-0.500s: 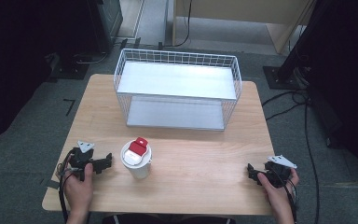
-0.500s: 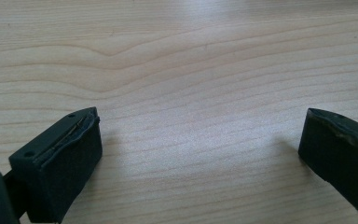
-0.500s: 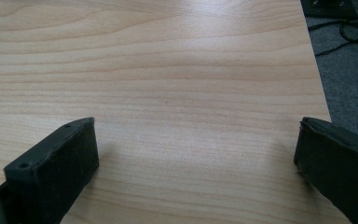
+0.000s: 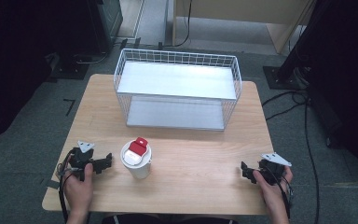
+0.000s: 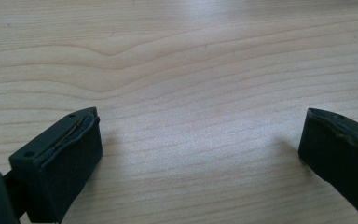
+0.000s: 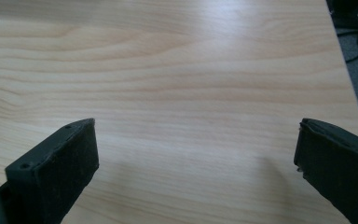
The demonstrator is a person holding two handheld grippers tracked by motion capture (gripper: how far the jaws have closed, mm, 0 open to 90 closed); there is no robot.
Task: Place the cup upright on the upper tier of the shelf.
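A white cup with a red and white lid (image 4: 136,158) stands upright on the wooden table (image 4: 191,149), near the front left. My left gripper (image 4: 106,161) rests on the table just left of the cup, pointing toward it, a small gap apart. In the left gripper view its jaws stand wide apart over bare wood, left gripper (image 5: 200,140) open. My right gripper (image 4: 244,170) lies near the front right edge, pointing left. The right gripper view shows the right gripper (image 6: 196,149) open with nothing between its jaws.
A white wire basket (image 4: 177,88) with a flat upper shelf stands at the back middle of the table. Dark equipment stands and cables (image 4: 303,107) sit on the floor around the table. Bare wood lies between the cup and the right gripper.
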